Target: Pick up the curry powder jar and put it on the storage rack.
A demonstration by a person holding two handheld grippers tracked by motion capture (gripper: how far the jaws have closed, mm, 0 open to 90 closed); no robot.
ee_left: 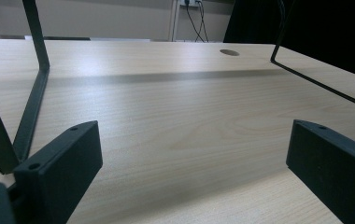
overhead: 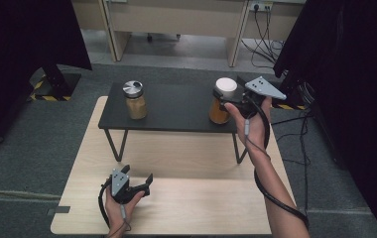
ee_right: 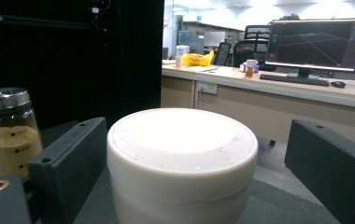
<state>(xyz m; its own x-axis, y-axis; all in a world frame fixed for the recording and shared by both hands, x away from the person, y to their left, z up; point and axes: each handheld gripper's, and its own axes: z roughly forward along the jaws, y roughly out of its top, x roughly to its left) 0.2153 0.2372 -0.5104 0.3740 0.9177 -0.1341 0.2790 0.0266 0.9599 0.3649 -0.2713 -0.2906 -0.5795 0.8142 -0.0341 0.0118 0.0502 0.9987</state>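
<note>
In the high view, the right tongs (overhead: 224, 99) are up at the right end of a low black shelf (overhead: 176, 106) that stands on the wooden bench (overhead: 186, 198), reaching around the white lid (overhead: 225, 85) of a jar of orange contents (overhead: 219, 113). A second jar with a metal lid (overhead: 135, 99) and tan powder inside stands well apart at the shelf's left end. The left tongs (overhead: 146, 181) rest on the near part of the bench, held in the person's left hand (overhead: 119, 208). In the left gripper view, the left tongs (ee_left: 192, 154) stand wide with only bare bench (ee_left: 180, 116) between the jaws; the shelf's thin black legs (ee_left: 33, 88) rise at left and right. In the right gripper view, the right tongs (ee_right: 180, 158) stand wide on either side of the white lid (ee_right: 182, 149), a gap showing on each side so the pads do not press it; the metal-lidded jar (ee_right: 7, 128) stands farther off at the left, and an office desk with a monitor (ee_right: 318, 44) lies beyond.
</note>
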